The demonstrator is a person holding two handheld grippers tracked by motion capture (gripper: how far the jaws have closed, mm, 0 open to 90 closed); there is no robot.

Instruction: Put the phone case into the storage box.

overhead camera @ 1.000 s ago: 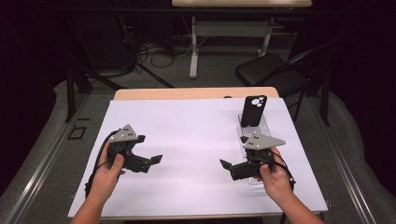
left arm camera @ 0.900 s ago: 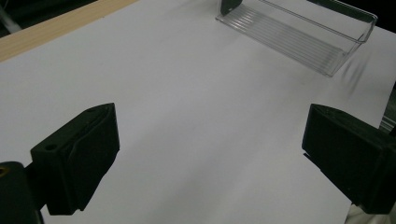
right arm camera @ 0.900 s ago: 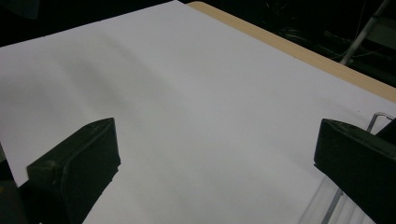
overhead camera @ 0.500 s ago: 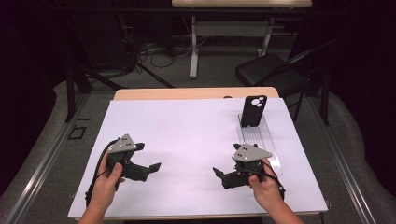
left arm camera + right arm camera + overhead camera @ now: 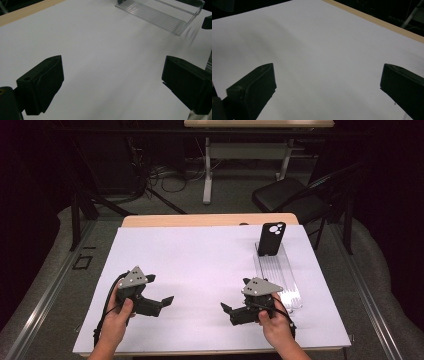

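Observation:
A black phone (image 5: 270, 239) stands upright at the far end of a clear ribbed plastic tray (image 5: 282, 277) on the right side of the white sheet. My left gripper (image 5: 162, 295) is held low over the sheet's front left, jaws wide apart and empty, pointing right. In the left gripper view the gripper (image 5: 112, 82) looks across bare sheet toward the tray (image 5: 160, 15). My right gripper (image 5: 231, 301) sits at the front right, just left of the tray's near end, pointing left. In the right gripper view the gripper (image 5: 327, 85) is open over bare sheet.
The white sheet (image 5: 200, 265) covers a wooden table whose far edge (image 5: 210, 220) shows. A black chair (image 5: 290, 200), a table leg and cables stand on the floor beyond. Grey floor surrounds the table.
Both grippers have drawn back toward the near edge of the table. The right one has also shifted left, off the tray's near end. Both stayed open.

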